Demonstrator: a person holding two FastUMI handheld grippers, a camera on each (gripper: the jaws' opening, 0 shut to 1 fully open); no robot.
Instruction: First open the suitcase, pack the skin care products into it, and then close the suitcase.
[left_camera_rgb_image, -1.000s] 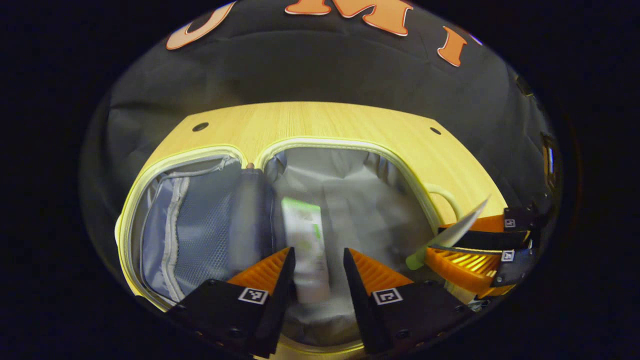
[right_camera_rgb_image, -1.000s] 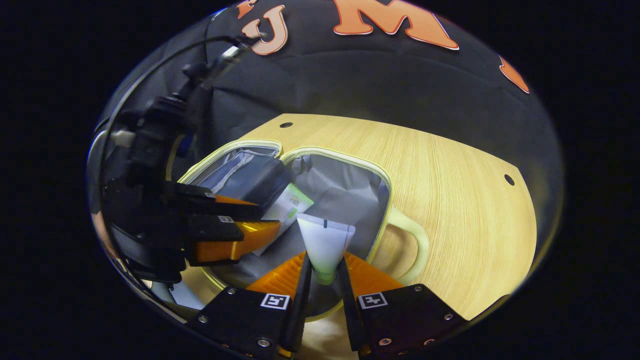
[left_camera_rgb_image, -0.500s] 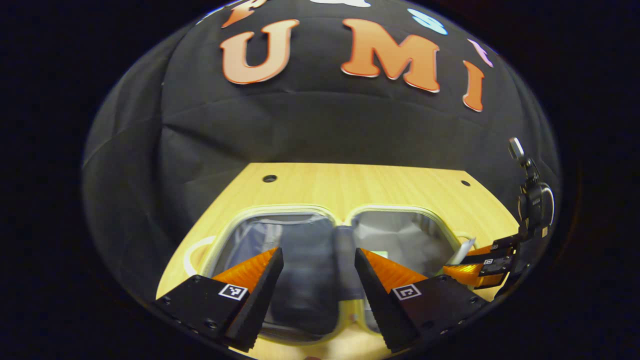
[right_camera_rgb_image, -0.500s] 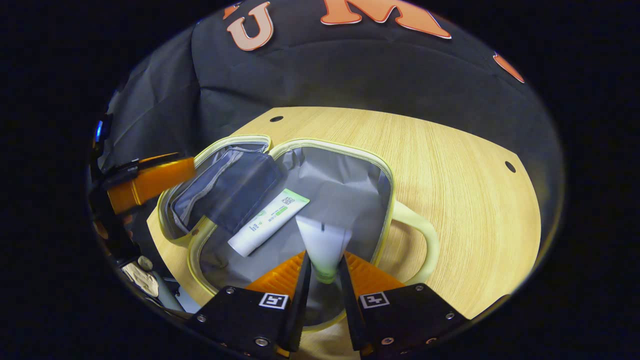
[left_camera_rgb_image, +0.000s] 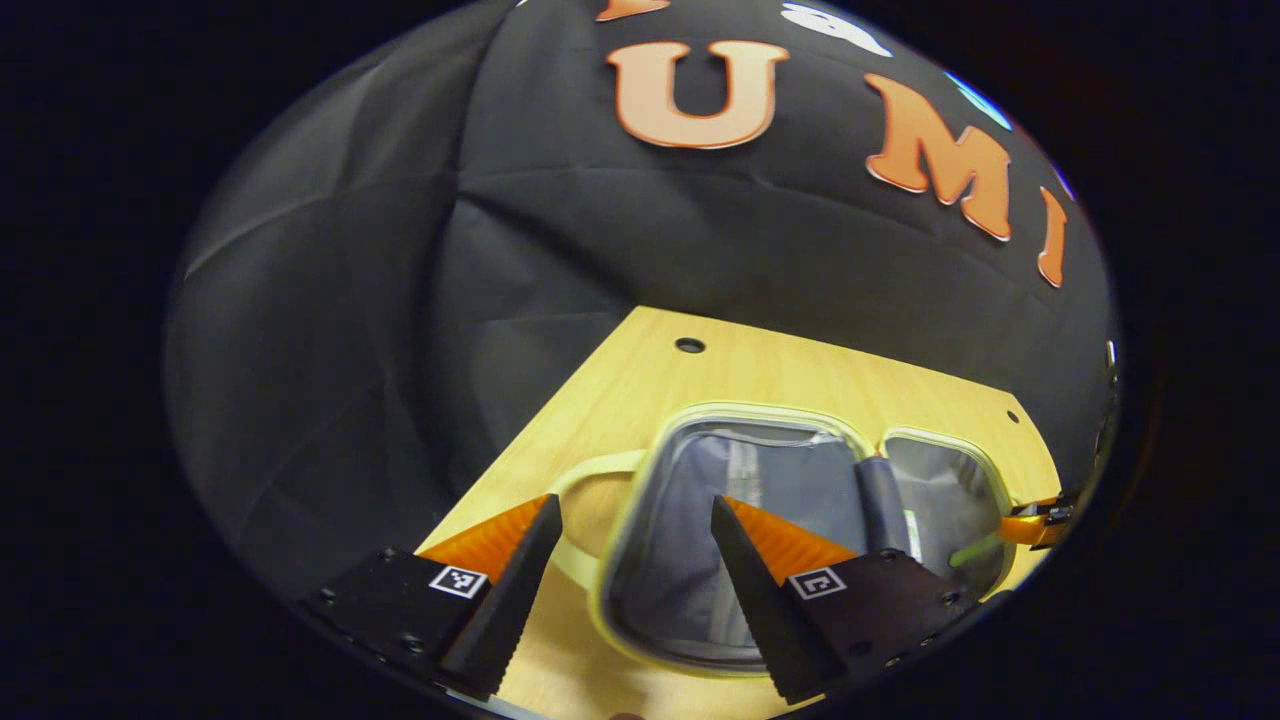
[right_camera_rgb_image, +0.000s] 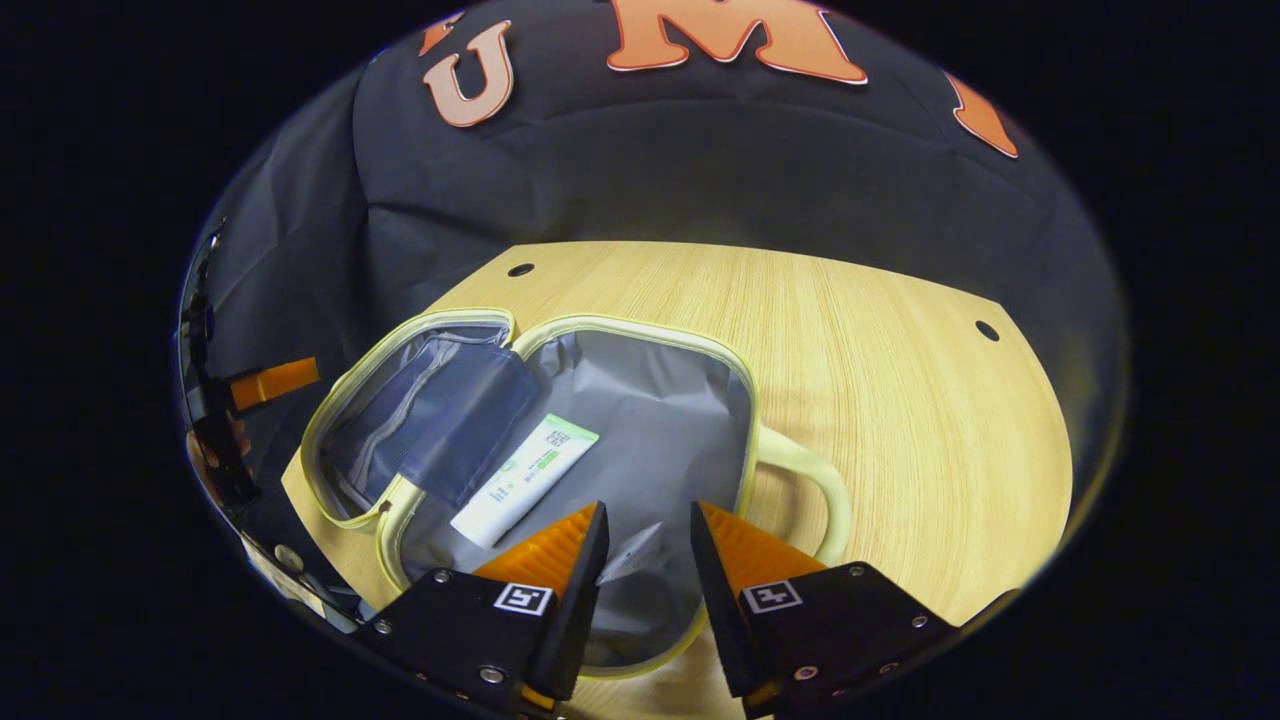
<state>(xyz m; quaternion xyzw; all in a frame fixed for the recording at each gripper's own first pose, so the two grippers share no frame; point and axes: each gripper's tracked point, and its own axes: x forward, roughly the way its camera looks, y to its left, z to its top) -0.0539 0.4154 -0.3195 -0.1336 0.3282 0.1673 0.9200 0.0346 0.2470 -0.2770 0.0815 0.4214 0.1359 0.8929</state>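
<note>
Closing the case (right_camera_rgb_image: 745, 400) now, with both tools (left_camera_rgb_image: 630, 580) (right_camera_rgb_image: 645, 560) spread apart and empty, could pinch a tube (right_camera_rgb_image: 525, 480) in the rim.

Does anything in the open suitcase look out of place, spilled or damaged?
Nothing stands out. The suitcase lies open on the table with a white tube resting flat on its grey lining, uncrushed, nothing spilled.

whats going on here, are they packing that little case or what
Yes. The suitcase lies open on the table with a white tube in its right half. The right gripper hangs open over a second tube lying there. The left gripper, open and empty, hovers near the case's left handle. Closing remains.
</note>
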